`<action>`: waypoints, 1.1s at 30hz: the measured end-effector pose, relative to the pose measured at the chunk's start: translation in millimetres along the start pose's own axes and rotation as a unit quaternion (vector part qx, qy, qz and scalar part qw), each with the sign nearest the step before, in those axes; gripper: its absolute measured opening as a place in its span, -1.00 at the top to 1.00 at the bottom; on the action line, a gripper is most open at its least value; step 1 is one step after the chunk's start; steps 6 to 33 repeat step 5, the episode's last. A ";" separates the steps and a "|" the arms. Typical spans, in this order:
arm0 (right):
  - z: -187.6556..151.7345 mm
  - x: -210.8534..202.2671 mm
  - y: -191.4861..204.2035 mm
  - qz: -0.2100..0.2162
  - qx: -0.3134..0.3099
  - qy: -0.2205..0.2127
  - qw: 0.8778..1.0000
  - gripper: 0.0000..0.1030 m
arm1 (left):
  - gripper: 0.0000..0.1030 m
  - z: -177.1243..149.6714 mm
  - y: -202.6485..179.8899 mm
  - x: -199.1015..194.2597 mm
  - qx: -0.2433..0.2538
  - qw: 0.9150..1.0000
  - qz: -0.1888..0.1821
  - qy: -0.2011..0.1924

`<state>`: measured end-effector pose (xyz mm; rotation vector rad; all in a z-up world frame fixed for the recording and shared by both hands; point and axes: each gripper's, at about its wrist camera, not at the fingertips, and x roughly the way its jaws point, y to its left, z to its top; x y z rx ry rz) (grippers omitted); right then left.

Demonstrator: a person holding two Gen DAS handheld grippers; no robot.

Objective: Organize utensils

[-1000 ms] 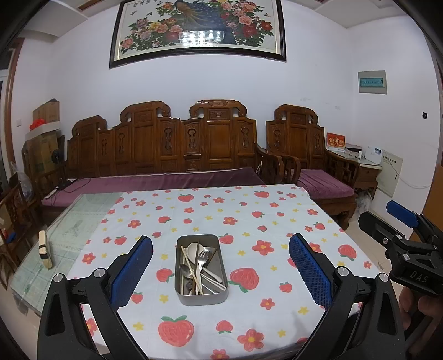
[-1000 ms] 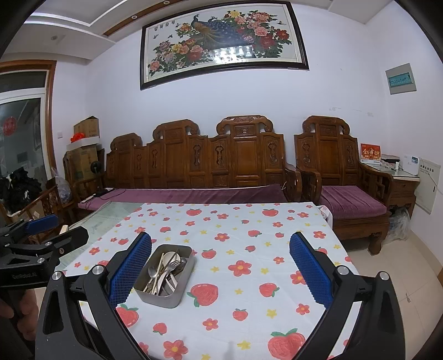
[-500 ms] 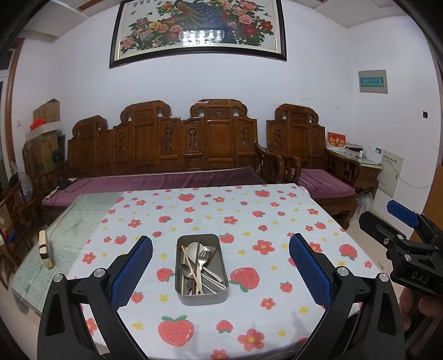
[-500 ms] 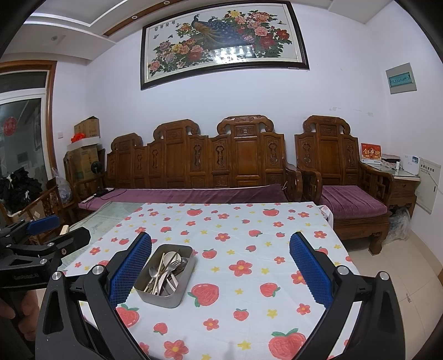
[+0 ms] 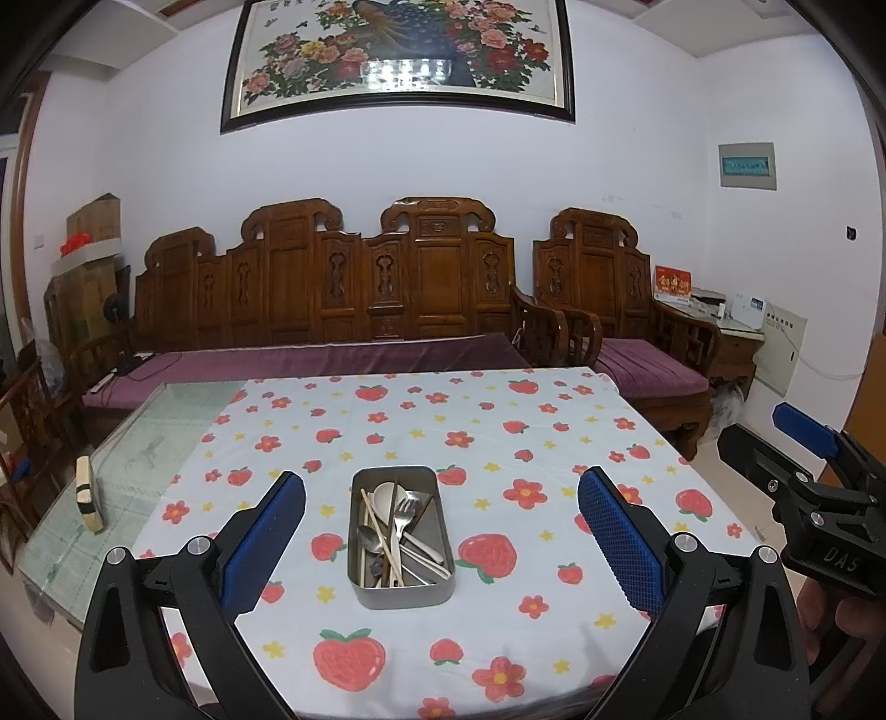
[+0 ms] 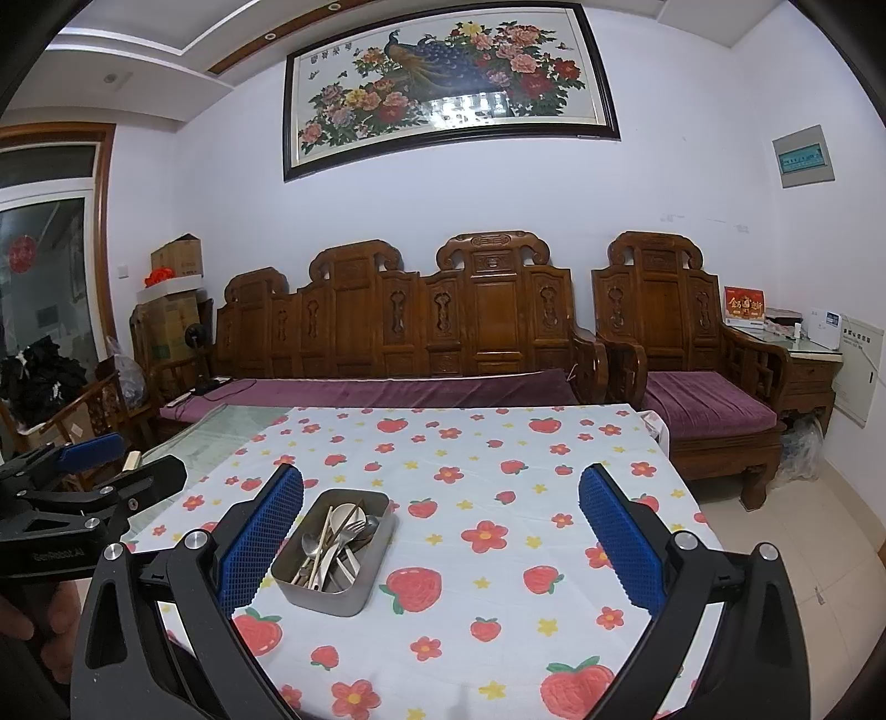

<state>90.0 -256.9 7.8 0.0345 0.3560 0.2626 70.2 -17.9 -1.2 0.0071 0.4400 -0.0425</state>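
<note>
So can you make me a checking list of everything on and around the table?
Surface: table under a strawberry-and-flower cloth; bare glass at its left.
Job's things: metal tin holding spoons, a fork and chopsticks, all jumbled.
Clutter: small block on the glass.
Grippers: left tool open, empty; right tool open, empty.
Cables: nothing seen on the table.
Surroundings: carved wooden sofa, framed peacock painting.

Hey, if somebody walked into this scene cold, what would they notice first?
Probably the metal tin of jumbled utensils, alone on the strawberry-print tablecloth near the table's front edge. Both the left gripper and the right gripper hover open and empty before it. Behind, a carved wooden bench sits under a large peacock painting.
</note>
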 end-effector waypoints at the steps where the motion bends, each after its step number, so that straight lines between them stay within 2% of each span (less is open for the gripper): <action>1: -0.2 -0.1 0.0 0.000 0.000 0.000 1.000 -0.95 | -0.85 -0.3 -0.3 0.2 -0.001 1.000 -0.001 0.000; 33: -0.4 -0.1 -0.5 0.000 0.000 0.000 1.000 -0.95 | -0.85 -1.4 0.0 0.6 -0.002 1.000 -0.002 -0.001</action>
